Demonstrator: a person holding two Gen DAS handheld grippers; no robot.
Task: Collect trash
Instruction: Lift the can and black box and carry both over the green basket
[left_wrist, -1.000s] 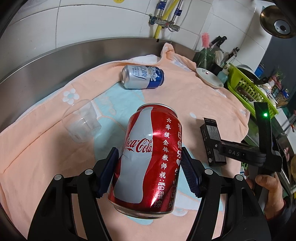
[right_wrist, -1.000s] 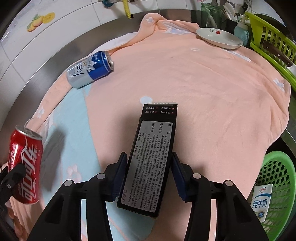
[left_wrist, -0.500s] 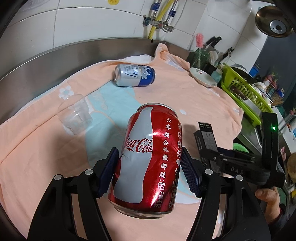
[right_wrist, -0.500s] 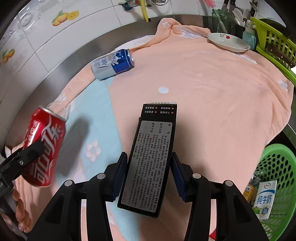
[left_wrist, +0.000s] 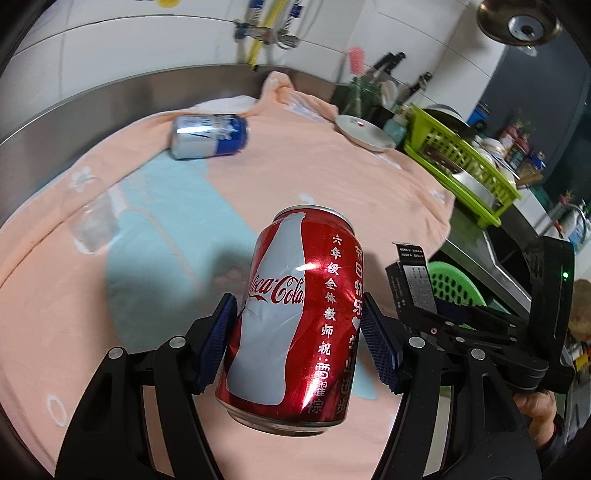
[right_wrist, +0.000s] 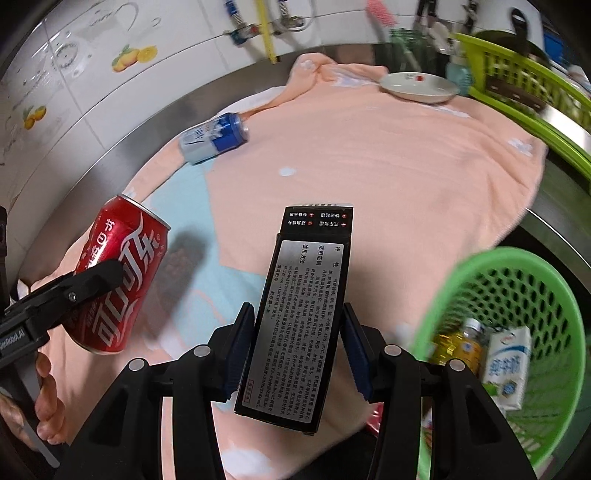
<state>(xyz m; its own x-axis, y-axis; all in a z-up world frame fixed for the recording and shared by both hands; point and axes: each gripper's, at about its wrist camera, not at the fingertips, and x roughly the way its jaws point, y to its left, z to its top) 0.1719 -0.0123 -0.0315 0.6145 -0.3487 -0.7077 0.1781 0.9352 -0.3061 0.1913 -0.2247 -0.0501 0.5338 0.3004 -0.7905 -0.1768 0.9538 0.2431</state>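
You carry both loads toward green basket (right_wrist: 517, 325); basket now fills more of right view than second ago, towel (right_wrist: 369, 155) slides back; left gripper (left_wrist: 295, 332) clamps red can (left_wrist: 295, 314); right gripper (right_wrist: 295, 350) clamps black box (right_wrist: 306, 314), almost over basket rim; blue can (left_wrist: 208, 136) and clear cup (left_wrist: 92, 225) lie on towel, far from basket; drop-off likely next.

Home kitchen: dish rack (left_wrist: 461, 162), tiled wall (right_wrist: 92, 85).

White tiled wall (right_wrist: 110, 96) (fruit decals), steel counter (left_wrist: 92, 110), yellow pipe (left_wrist: 255, 48), lime dish rack (left_wrist: 458, 158)
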